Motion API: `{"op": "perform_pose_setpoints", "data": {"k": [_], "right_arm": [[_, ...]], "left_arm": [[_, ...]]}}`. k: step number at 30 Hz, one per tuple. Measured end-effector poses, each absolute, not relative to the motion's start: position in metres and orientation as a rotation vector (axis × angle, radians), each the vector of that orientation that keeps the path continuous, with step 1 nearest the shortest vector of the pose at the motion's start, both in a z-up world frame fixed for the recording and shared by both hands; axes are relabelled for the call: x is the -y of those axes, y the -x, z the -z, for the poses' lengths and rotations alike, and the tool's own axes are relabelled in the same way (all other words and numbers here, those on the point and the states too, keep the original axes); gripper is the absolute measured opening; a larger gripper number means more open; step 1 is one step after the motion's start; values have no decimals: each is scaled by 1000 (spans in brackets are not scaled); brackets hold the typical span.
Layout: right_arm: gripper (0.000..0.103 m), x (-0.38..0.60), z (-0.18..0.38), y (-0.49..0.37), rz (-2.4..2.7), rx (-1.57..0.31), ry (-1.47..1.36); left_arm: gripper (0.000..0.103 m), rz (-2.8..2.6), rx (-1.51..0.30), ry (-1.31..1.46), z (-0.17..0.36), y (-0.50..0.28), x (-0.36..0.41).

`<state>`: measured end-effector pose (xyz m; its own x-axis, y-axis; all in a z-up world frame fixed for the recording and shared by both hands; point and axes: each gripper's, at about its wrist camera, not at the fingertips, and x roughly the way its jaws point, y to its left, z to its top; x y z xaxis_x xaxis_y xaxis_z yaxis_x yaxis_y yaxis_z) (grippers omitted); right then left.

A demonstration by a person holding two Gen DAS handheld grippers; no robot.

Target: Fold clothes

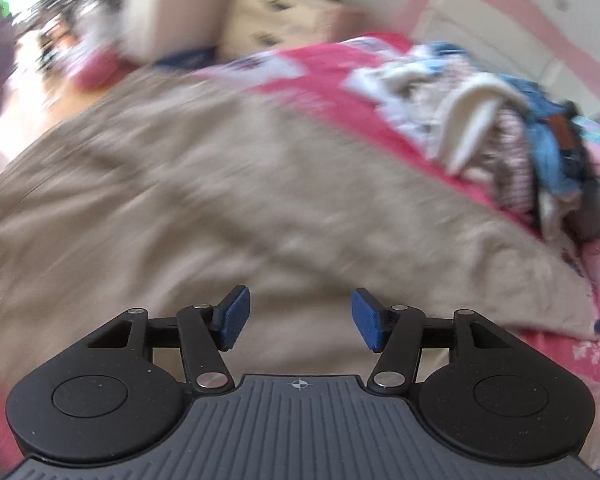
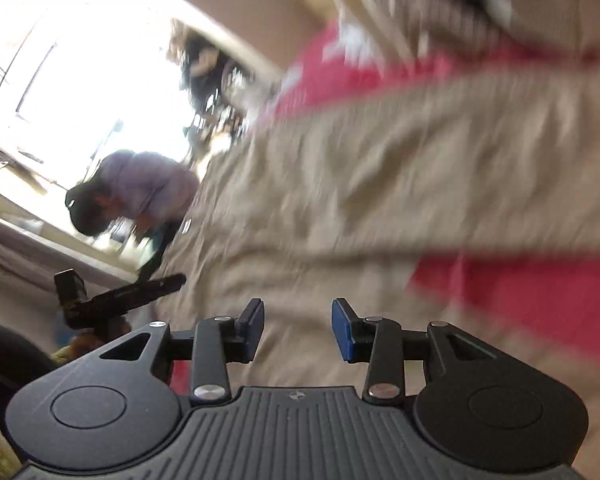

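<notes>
Bedroom clutter shows only as a blur: a pink bed cover (image 1: 324, 68) with a large beige garment (image 1: 188, 184) spread flat across it, and a heap of mixed clothes (image 1: 496, 128) — white, striped and blue pieces — lying just beyond the garment's far edge. Behind the bed stands a pale chest of drawers (image 1: 276, 16). The left hand-held gripper (image 1: 299, 318) hangs over the beige cloth, jaws apart, with nothing between the blue pads. The right hand-held gripper (image 2: 298, 330) is likewise released above the same garment — nothing pinched. A person in a lilac top (image 2: 148, 188) bends near a bright window (image 2: 80, 76).
</notes>
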<state>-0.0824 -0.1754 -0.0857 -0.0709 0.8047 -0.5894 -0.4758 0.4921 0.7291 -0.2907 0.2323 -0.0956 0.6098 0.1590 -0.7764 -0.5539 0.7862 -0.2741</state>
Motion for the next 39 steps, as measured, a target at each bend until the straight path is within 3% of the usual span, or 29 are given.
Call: {"op": "perform_pose_setpoints", "data": {"k": [5,12,23,28,30,34,39], "right_arm": [[41,157,109,99,-1084,-1369,-345],[41,154,100,107,-1051,-1343,-342],[41,173,107,123,-1017,-1376,-366],[41,198,149,140,-969,-1547,-570],[41,208,170,145,-933,-1620,-664],[41,219,196,152,-929,-1707,-850],[45,218,216,164,-969,-1871,-798]], "left_arm": [[57,-684,-851,655,110,363,-253],[57,-853,-794,761,132,409,-261],[53,-1028,-500,953,145,420,-310],[50,-1050,-424,1043,145,421,-324],[41,-1041,-420,1062,146,421,-326],[36,-995,-404,1130,148,422,-328],[36,-986,-406,1169,156,426,-327]]}}
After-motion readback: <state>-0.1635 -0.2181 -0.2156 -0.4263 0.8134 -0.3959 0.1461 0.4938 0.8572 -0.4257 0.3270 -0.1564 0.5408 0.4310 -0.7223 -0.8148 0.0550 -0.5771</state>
